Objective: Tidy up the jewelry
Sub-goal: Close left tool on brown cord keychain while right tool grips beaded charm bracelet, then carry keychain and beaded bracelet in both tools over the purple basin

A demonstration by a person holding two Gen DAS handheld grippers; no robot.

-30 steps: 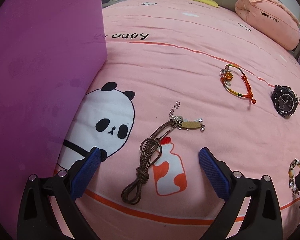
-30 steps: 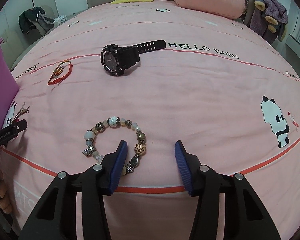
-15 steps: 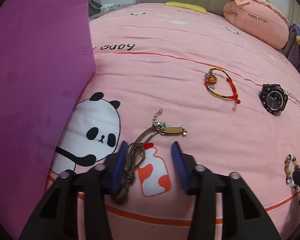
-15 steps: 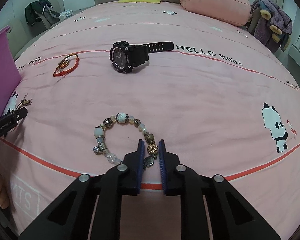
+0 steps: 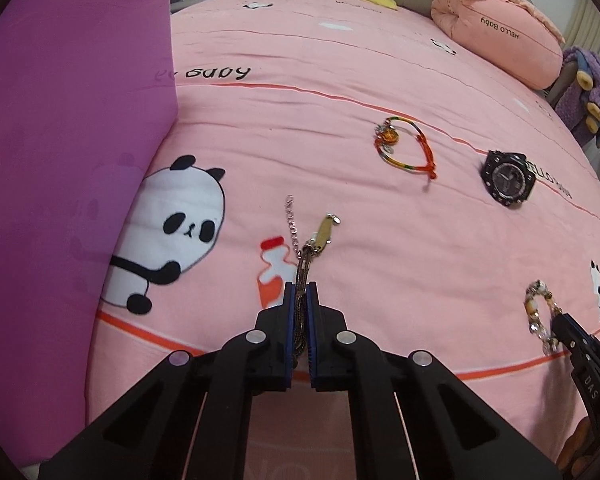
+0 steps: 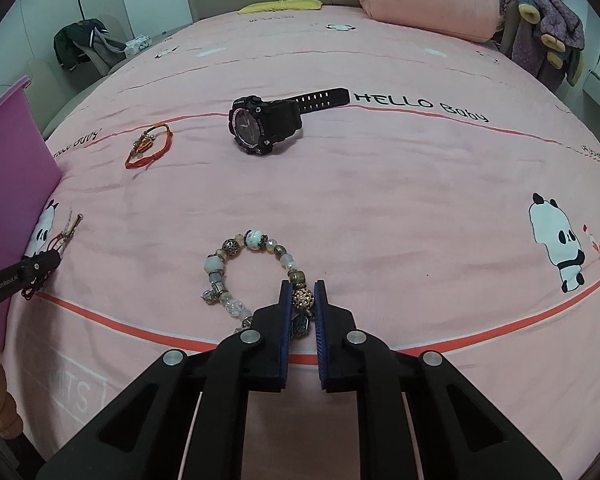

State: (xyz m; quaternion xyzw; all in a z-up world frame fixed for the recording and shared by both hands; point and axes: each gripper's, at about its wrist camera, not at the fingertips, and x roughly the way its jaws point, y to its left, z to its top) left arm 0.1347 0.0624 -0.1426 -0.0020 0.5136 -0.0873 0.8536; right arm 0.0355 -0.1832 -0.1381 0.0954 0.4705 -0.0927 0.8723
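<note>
Brown cord necklace [image 5: 300, 280] is pinched in the closed left gripper [image 5: 299, 292], while the right gripper [image 6: 302, 292] clamps the mixed-bead bracelet [image 6: 256, 268] at its five o'clock side.

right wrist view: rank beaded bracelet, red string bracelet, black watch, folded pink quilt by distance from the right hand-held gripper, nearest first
1. Beaded bracelet: clamped in the right hand-held gripper.
2. Red string bracelet: far left on the bedspread.
3. Black watch: ahead near centre; too close to call against the red string bracelet.
4. Folded pink quilt: far end of the bed.
</note>
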